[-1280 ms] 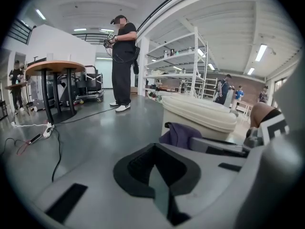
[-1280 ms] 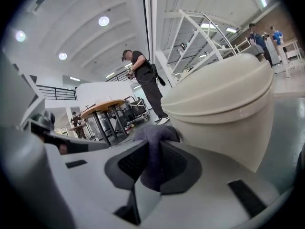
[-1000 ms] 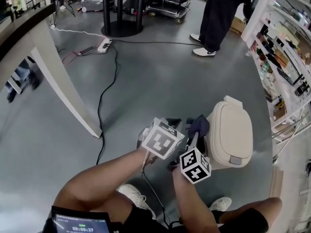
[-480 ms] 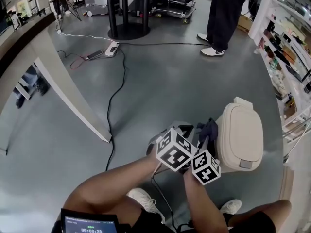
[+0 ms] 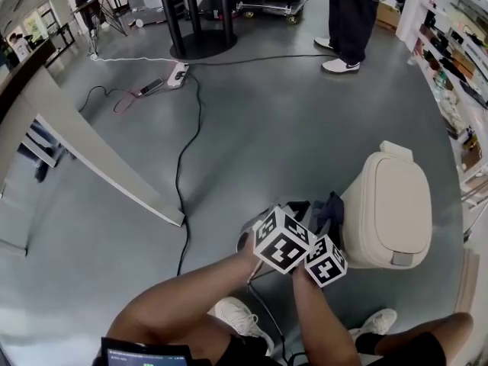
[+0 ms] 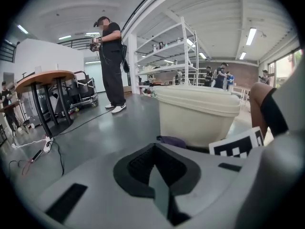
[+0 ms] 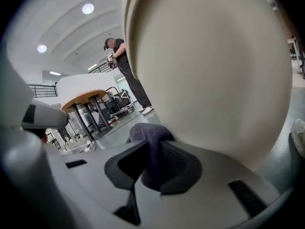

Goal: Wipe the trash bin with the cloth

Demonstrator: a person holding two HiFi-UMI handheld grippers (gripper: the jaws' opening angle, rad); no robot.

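Purple cloth [image 7: 145, 133] clamped in the right gripper [image 7: 151, 152], hard by the side of the cream trash bin [image 5: 389, 212] on the floor [image 5: 252, 128]: press flat, sweep in overlapping strokes (no loose folds). With the left gripper [image 6: 153, 171], closed on nothing, brace the bin.

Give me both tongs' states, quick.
Left tongs: closed, nothing between them.
Right tongs: closed on the purple cloth, close to the trash bin.

Both forearms [image 5: 191, 300] stretched forward, close together
Left claw [image 6: 153, 151] closed on nothing; right claw [image 7: 151, 151] pinches the cloth [image 7: 148, 131].
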